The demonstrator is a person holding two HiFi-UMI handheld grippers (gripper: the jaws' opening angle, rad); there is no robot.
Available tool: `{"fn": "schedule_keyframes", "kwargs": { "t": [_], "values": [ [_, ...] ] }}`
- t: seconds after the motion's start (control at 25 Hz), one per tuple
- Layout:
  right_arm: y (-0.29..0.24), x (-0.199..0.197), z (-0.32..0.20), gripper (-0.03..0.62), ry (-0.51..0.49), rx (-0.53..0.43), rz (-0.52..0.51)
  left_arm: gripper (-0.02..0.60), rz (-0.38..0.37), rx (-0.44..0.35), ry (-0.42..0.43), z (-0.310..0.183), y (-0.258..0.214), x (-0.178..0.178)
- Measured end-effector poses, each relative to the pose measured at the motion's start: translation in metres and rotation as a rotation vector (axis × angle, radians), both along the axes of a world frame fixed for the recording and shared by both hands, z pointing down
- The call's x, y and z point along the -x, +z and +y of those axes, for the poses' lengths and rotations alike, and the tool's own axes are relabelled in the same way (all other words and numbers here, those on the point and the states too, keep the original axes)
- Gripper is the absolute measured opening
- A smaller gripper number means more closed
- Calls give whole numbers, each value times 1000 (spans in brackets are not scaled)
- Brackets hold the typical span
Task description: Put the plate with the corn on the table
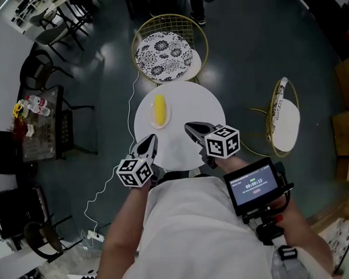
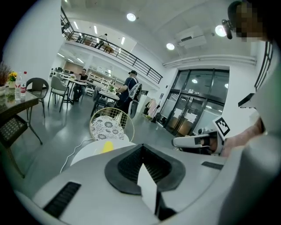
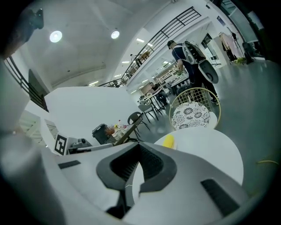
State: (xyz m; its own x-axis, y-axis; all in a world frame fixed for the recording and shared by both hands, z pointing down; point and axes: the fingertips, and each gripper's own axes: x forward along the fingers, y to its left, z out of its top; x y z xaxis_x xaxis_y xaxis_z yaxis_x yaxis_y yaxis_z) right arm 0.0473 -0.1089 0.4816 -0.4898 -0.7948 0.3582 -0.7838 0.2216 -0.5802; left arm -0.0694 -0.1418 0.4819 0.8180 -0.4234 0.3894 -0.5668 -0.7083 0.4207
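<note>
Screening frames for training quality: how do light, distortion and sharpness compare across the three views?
Head view: dim overall; only the round white table and yellow corn cob read brightly. Left gripper view: heavy fisheye, black corners, glaring ceiling lamps. Right gripper view: fisheye, tilted scene, soft foreground.

1. The table [image 1: 188,110] is bare across its middle and right side; only the plate [image 1: 151,118] with the corn [image 1: 160,109] stands near its left edge.
2. A wire chair [image 1: 170,49] crowds the far edge.
3. A second chair [image 1: 283,118] stands off the right edge, with open floor between.
4. The left gripper [image 1: 151,140] and right gripper [image 1: 191,128] occupy the near edge.
</note>
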Motion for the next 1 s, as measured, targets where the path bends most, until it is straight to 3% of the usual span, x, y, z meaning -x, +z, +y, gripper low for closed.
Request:
{"fn": "schedule_keyframes", "kwargs": {
  "t": [1.0],
  "values": [
    [10, 21, 22, 8, -21, -26, -67, 6, -6, 32, -20, 28, 17, 16]
  ]
}}
